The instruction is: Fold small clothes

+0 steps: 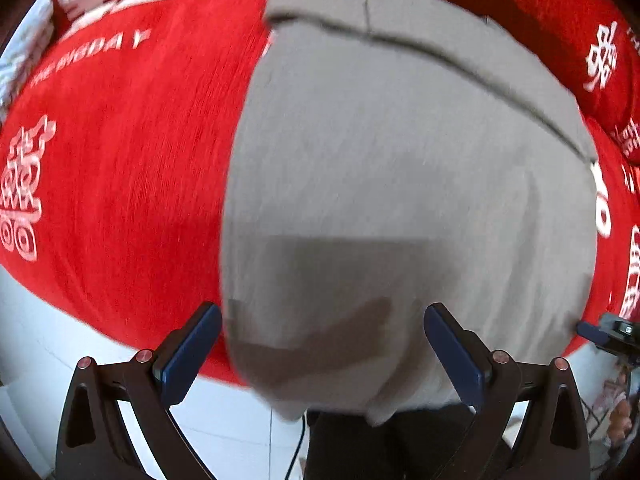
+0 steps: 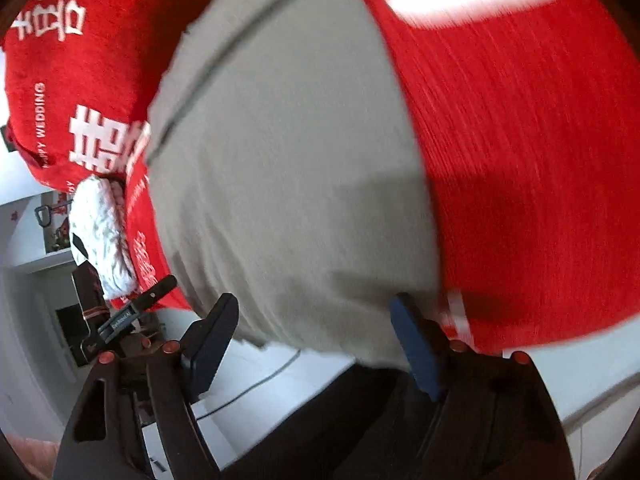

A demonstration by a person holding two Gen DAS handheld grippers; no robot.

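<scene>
A plain grey garment (image 1: 400,160) lies flat on a red bedcover (image 1: 120,160), with a seamed band along its far edge. Its near edge hangs a little over the cover's near side. My left gripper (image 1: 322,316) points down over the garment's near left corner, jaws wide open, with cloth beneath them but not pinched. In the right wrist view the grey garment (image 2: 288,160) fills the middle. My right gripper (image 2: 314,320) stands open at its near hem, the blue pads (image 2: 412,340) apart from the cloth. Both views are motion-blurred.
The red cover (image 2: 520,160) bears white printed characters. A crumpled white cloth (image 2: 100,232) lies at its left edge. Below the near edge are white floor (image 1: 40,340), a thin cable (image 2: 256,384) and a person's dark trousers (image 1: 400,448). Each gripper shows at the other view's edge.
</scene>
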